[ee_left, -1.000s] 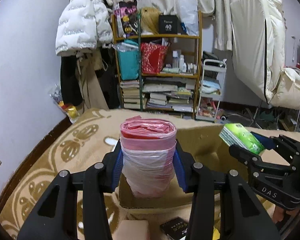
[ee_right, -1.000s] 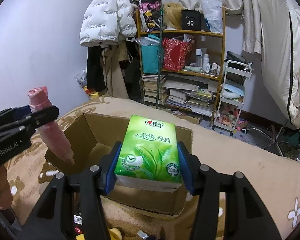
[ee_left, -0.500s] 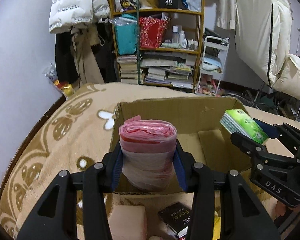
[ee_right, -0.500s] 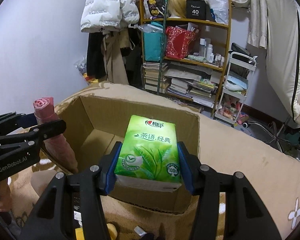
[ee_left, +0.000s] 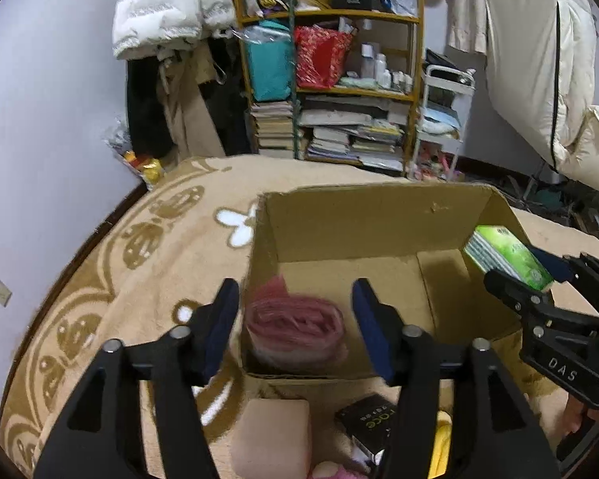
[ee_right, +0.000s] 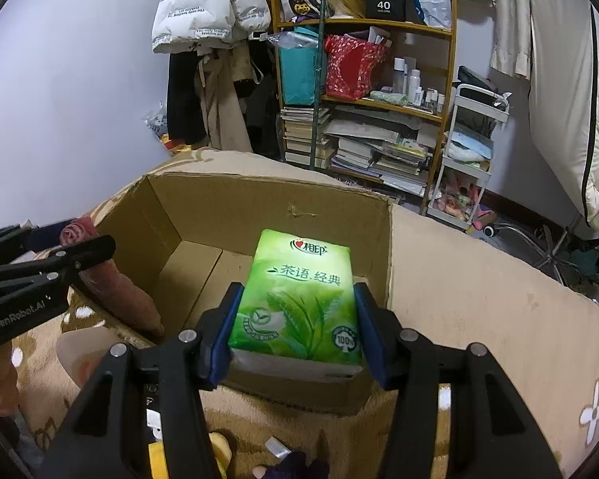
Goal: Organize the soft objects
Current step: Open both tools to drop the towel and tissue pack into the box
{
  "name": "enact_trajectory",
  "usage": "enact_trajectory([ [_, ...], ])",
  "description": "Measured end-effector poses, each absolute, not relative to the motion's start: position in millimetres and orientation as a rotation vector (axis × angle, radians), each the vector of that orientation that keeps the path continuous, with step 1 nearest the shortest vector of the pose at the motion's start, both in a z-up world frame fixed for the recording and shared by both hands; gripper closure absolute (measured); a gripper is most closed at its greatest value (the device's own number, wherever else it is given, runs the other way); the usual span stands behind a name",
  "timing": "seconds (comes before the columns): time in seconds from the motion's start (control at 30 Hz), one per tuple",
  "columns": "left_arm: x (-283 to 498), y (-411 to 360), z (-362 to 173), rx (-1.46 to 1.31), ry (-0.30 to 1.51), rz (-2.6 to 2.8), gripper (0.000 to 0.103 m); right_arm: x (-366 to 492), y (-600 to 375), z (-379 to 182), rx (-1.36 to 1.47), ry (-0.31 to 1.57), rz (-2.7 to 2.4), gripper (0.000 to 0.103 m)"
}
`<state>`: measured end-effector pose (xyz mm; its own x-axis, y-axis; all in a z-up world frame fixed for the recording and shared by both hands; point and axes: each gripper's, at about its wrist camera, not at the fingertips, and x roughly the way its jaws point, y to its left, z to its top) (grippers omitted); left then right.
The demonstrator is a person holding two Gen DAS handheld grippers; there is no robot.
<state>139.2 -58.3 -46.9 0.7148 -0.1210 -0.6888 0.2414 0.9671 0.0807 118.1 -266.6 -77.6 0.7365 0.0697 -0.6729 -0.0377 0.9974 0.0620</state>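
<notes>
Release is the change here: half a second ago our left gripper [ee_left: 295, 311] clamped the pink roll of thin plastic bags [ee_left: 295, 331]; now its blue-padded jaws stand wide, clear of the roll on both sides. The roll looks blurred, so we judge it is dropping or has just landed, in the near left corner of the open brown cardboard box [ee_left: 379, 219], against the near wall. From the right wrist view the roll [ee_right: 116, 291] leans tilted there, partly behind the left gripper [ee_right: 60, 255]; we cannot tell whether it rests fully on the box floor.

Our right gripper [ee_right: 295, 319] is closed on the green plastic-wrapped pack of tissues [ee_right: 299, 299], held over the near right part of the box [ee_right: 267, 203], lower toward the opening than a second ago. In the left wrist view the pack [ee_left: 507, 255] sits above the right wall, in the right gripper [ee_left: 539, 279].

One soft item is now in, we judge, and the tissues come next. A beige foam block [ee_left: 271, 435] and a black booklet [ee_left: 367, 419] lie on the patterned tan blanket [ee_left: 139, 263] outside the box.
</notes>
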Motion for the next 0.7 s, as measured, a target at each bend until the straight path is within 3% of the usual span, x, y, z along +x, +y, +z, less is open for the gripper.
enact_trajectory([
  [0.03, 138, -57, -45, 0.164, 0.746, -0.200, 0.031, 117, -266, -78, 0.043, 0.741, 0.061, 0.045],
  [0.23, 131, -50, -38, 0.158, 0.752, -0.188, 0.017, 115, -265, -81, 0.034, 0.757, 0.053, 0.043],
  [0.3, 127, -48, -34, 0.171, 0.753, -0.188, 0.016, 115, -267, -80, 0.044, 0.750, 0.053, 0.032],
  [0.47, 117, -43, -23, 0.184, 0.738, -0.181, 0.010, 109, -266, -76, 0.064, 0.739, 0.072, 0.022],
  [0.7, 102, -28, -9, 0.186, 0.744, -0.144, 0.006, 89, -266, -58, 0.097, 0.693, 0.076, 0.001],
])
